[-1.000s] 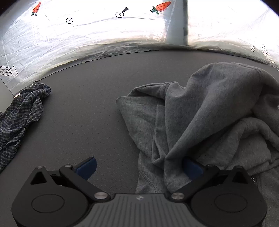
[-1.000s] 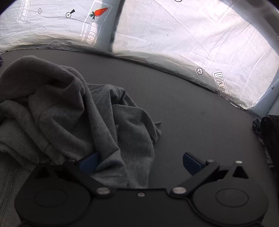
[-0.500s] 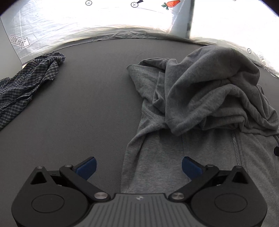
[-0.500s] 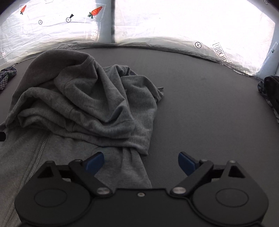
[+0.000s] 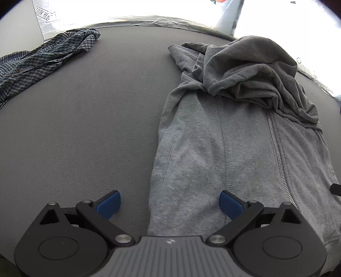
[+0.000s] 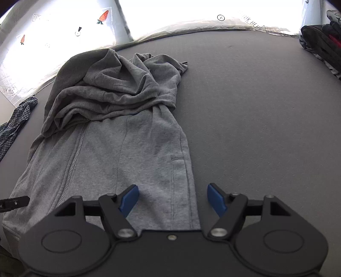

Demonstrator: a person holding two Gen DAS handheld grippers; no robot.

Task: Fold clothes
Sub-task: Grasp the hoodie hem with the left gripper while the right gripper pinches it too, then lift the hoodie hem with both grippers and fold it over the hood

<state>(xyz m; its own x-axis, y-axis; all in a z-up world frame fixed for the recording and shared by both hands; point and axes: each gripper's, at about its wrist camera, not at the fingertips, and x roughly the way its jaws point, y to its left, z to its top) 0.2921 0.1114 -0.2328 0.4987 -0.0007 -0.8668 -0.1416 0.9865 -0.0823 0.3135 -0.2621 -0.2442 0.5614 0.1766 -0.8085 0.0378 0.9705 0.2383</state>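
Note:
A grey zip hoodie (image 5: 223, 144) (image 6: 119, 149) lies lengthwise on the dark table, zipper up, with its hood and sleeves bunched in a heap at the far end. My left gripper (image 5: 169, 205) is open above the hoodie's near left edge, its blue pads apart with nothing between them. My right gripper (image 6: 172, 199) is open above the near right edge, also holding nothing. The tip of the left gripper shows at the left border of the right wrist view.
A blue plaid shirt (image 5: 42, 59) (image 6: 15, 125) lies crumpled at the table's far left. Dark clothing (image 6: 321, 44) is piled at the far right corner. White plastic sheeting (image 6: 191, 12) with printed marks backs the table. Bare grey tabletop (image 5: 85, 127) (image 6: 266, 106) flanks the hoodie.
Both grippers have let go of the bunched upper part and drawn back toward the hoodie's near hem. The hoodie body now lies stretched out flat.

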